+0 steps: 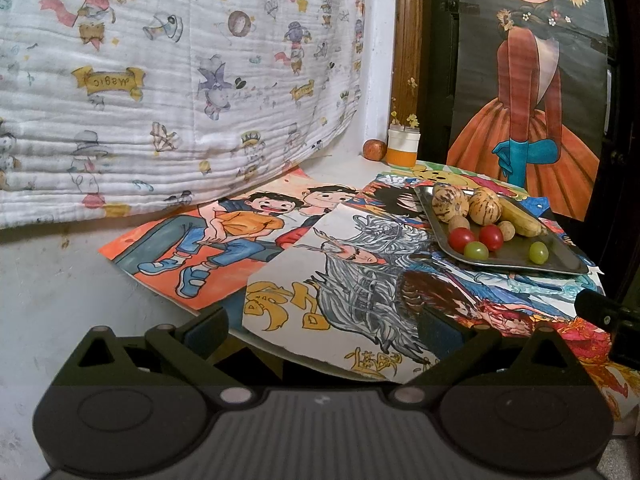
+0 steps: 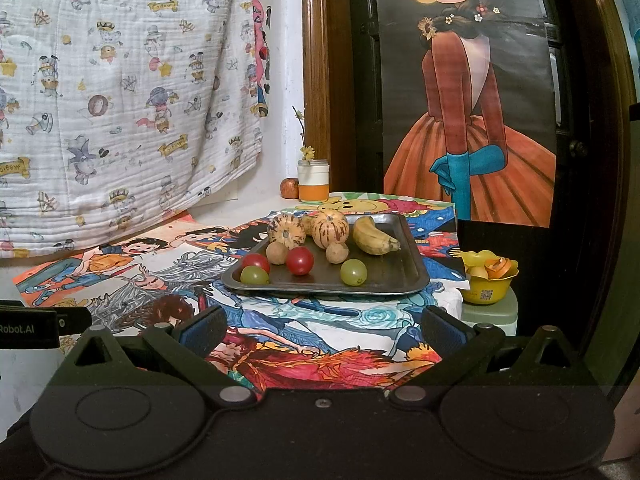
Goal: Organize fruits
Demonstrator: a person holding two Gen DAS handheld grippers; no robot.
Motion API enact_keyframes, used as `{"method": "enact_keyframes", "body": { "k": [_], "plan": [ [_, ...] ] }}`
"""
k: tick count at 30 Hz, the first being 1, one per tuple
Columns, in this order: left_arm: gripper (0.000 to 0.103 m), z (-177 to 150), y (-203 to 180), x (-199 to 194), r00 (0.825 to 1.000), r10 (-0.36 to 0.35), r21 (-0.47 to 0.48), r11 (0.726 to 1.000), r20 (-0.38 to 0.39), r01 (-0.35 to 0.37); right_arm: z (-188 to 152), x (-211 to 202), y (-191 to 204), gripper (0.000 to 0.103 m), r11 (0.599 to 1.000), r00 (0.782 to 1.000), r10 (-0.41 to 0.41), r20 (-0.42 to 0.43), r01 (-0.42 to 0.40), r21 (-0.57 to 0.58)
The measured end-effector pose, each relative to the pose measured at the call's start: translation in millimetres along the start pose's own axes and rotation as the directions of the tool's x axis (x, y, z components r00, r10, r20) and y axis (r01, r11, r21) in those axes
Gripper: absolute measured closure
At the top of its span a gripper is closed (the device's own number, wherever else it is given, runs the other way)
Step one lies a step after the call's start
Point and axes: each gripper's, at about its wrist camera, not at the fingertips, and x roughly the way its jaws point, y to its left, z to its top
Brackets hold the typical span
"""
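Your right gripper [image 2: 322, 330] hung wide open and empty over the colourful drawings [image 2: 304, 352], and your left gripper [image 1: 324, 330] likewise gaped with nothing between its fingers. Just beyond sat the metal tray [image 2: 400, 280]: two green grapes [image 2: 353, 272] at its near edge, two red tomatoes [image 2: 299, 261] and small brown fruits [image 2: 277, 252] behind them, then two striped melons [image 2: 330, 229] and a banana [image 2: 372, 236]. Farther back, an apple [image 2: 289, 187] stood beside a white-and-orange jar [image 2: 313, 181].

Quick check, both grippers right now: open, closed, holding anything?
Left gripper: open, holding nothing, short of the tray.
Right gripper: open, holding nothing, facing the tray of fruit.
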Motion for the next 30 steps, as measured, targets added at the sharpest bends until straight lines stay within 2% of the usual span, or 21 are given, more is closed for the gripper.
{"method": "enact_keyframes", "body": {
  "k": [30],
  "plan": [
    [0.000, -2.3, 2.5, 0.3, 1.000, 0.002, -0.003, 1.000, -0.005, -0.002, -0.6, 0.0, 0.4, 0.000, 1.000, 1.000, 0.000, -0.004, 0.000, 0.002]
  ]
}}
